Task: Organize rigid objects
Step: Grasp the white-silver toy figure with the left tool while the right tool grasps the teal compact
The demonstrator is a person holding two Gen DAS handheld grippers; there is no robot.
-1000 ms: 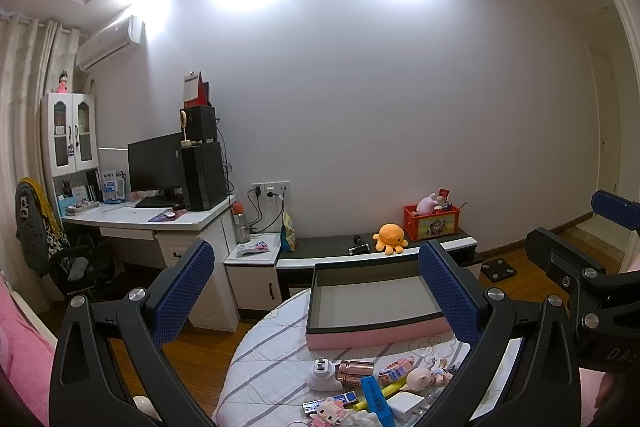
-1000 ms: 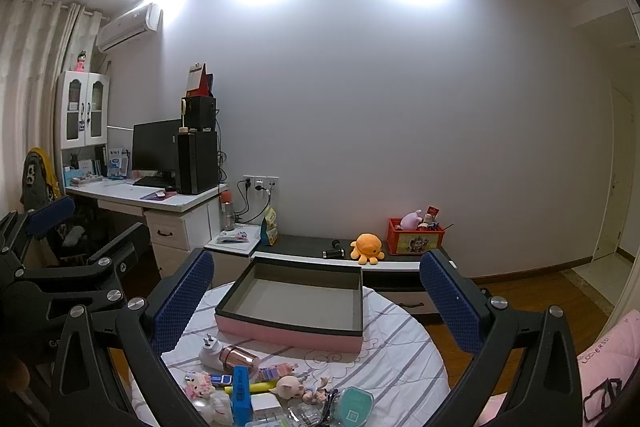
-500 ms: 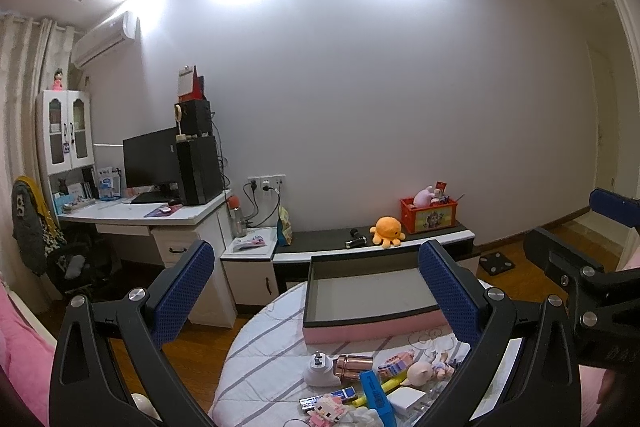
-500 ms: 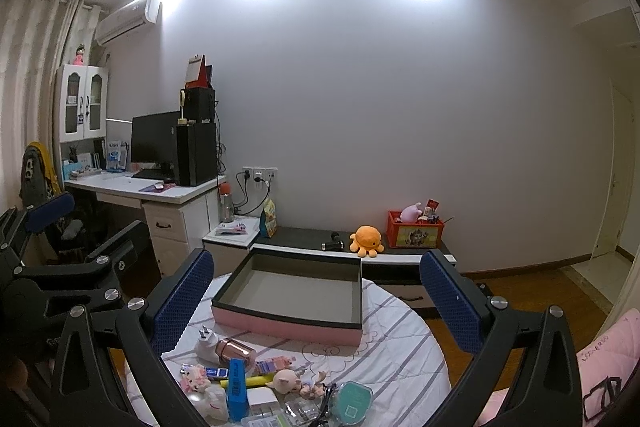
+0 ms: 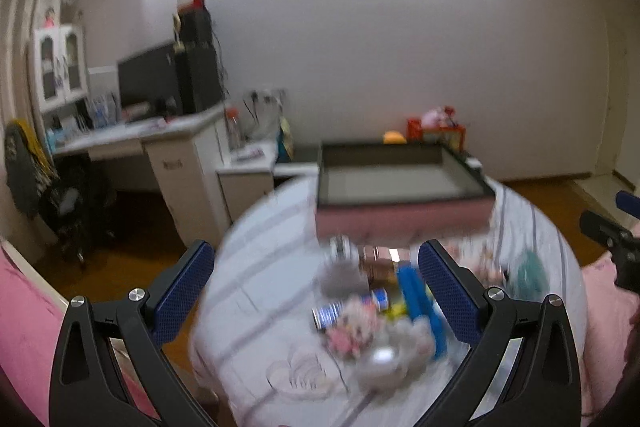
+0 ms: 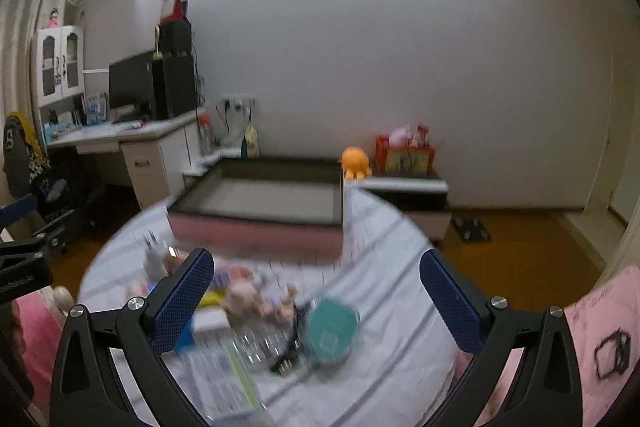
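Clutter (image 5: 372, 307) lies blurred between the wide-open, empty left claw (image 5: 316, 291); right claw (image 6: 318, 293) likewise.

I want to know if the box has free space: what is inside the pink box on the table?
The box shows only a bare grey floor, nothing on it. The strip behind its near wall is hidden in both views, and the pictures are blurred.
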